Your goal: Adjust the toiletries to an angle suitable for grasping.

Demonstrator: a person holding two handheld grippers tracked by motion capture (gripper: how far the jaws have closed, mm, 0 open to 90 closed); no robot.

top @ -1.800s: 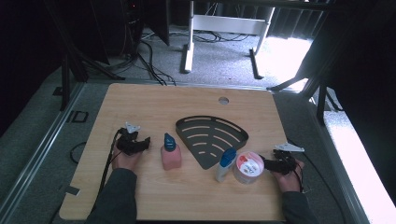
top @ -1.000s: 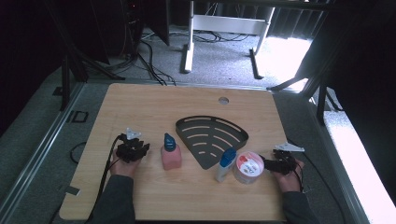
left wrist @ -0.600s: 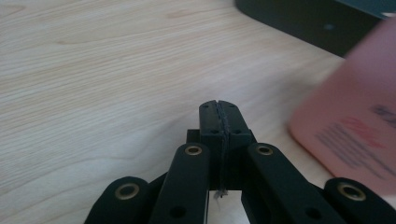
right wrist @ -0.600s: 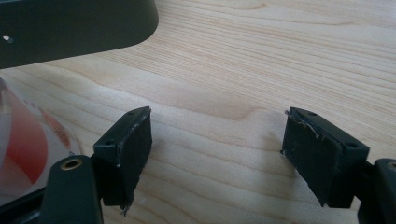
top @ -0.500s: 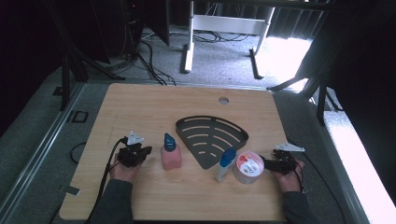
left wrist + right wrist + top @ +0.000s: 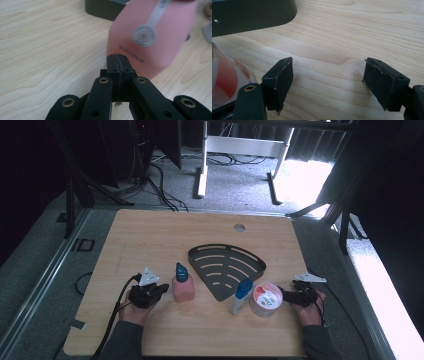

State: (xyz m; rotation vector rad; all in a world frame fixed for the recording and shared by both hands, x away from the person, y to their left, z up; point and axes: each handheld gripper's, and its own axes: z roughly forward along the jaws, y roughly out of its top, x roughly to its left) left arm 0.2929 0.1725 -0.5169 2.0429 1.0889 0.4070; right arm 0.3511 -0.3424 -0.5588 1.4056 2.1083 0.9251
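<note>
Two grippers rest low on the wooden surface (image 6: 150, 235), one at each side of a small group of things. Nearest the left gripper (image 6: 159, 290) stands a pink bottle (image 6: 182, 289) with a blue cap, upright and just beside the jaw tips; in the left gripper view the jaws are pressed flat together with nothing between them, having just closed, and the pink bottle (image 6: 152, 37) rises right behind their tips. Behind the bottle lies a dark fan-shaped slotted tray (image 6: 226, 267). At the tray's near edge stand a small white bottle (image 6: 241, 296) with a blue cap and, touching it, a round clear tub (image 6: 265, 299) with a red and white label. The right gripper (image 6: 284, 296) points at this tub from just beside it, its jaws spread wide over bare wood, the tub (image 6: 222, 75) at their left.
</note>
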